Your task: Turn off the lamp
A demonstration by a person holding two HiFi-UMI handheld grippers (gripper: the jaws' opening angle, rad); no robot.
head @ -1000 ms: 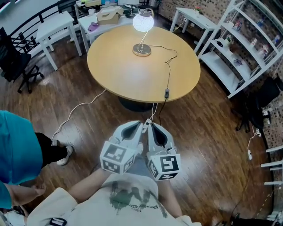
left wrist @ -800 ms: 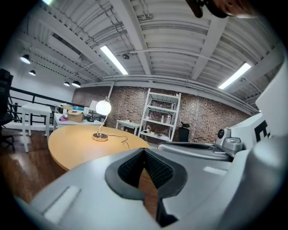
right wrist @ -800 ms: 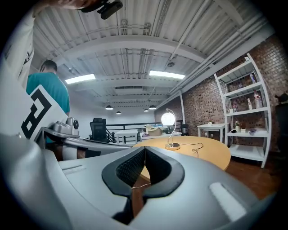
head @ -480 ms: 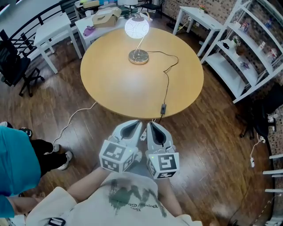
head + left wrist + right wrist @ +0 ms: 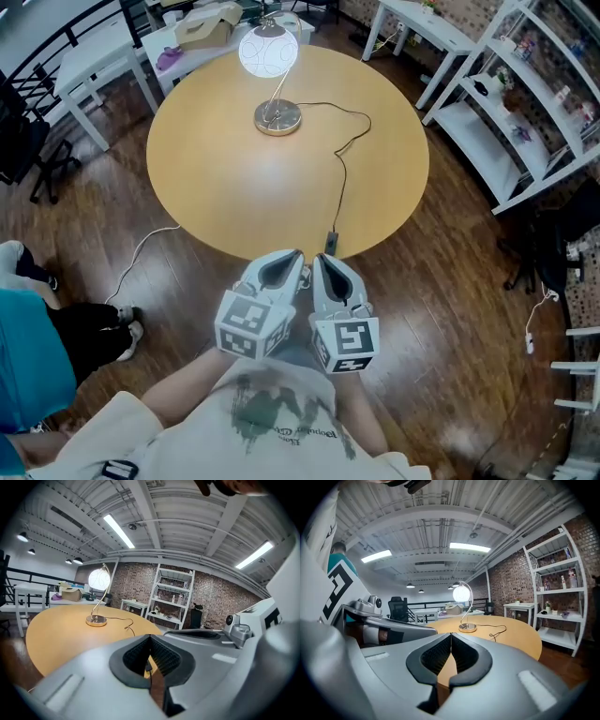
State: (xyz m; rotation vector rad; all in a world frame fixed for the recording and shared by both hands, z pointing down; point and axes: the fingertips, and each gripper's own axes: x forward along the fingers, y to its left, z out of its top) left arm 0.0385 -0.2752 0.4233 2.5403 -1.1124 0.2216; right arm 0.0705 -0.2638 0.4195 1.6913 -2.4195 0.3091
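Note:
A lit globe lamp (image 5: 268,52) on a curved brass stem and round brass base (image 5: 277,118) stands at the far side of the round wooden table (image 5: 225,187). Its black cord runs across the top to an inline switch (image 5: 331,243) at the near edge. Both grippers hang side by side over the floor just short of that edge, jaws closed with nothing between them: left gripper (image 5: 298,254), right gripper (image 5: 315,257). The lamp (image 5: 99,579) glows in the left gripper view. In the right gripper view the lamp (image 5: 461,593) also shines.
White tables (image 5: 94,58) stand behind the round one, one bearing a cardboard box (image 5: 204,26). White shelving (image 5: 525,103) lines the right side. A white cable (image 5: 141,258) trails across the dark wood floor. A person in a teal top (image 5: 28,356) stands at the left.
The view has closed in on the table: its near edge and the cord switch now lie just beyond the gripper tips. The person at left has slid further out of view.

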